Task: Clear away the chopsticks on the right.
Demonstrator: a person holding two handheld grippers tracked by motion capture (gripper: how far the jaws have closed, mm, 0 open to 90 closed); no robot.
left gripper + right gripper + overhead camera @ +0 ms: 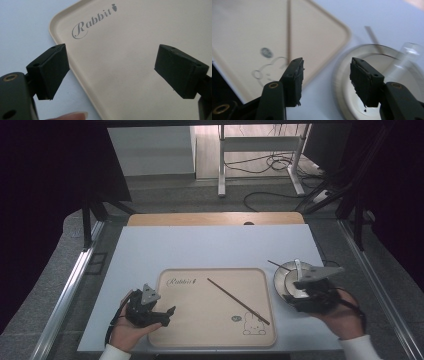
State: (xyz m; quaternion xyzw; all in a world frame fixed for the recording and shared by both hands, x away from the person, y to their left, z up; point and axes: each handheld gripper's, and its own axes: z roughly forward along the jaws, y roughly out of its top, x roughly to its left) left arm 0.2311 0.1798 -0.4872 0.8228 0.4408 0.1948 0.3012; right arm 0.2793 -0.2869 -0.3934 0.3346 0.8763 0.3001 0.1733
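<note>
Left gripper (pixel 110 72): jaws spread wide, nothing between them, held over the left edge of the beige tray (pixel 200 320), below its "Rabbit" lettering (pixel 93 22). Right gripper (pixel 325 82): jaws parted, also empty, poised just off the tray's right edge, above the near rim of a metal bowl (pixel 284 282). One dark chopstick (pixel 239 301) lies diagonally on the tray; a second chopstick (pixel 278 265) and a spoon (pixel 298 269) rest in the bowl.

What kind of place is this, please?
Probably a lab or recording bench, not a home: dark curtains enclose the table, loose cables lie on the floor, and a person works with a hand-held gripper in each hand.
</note>
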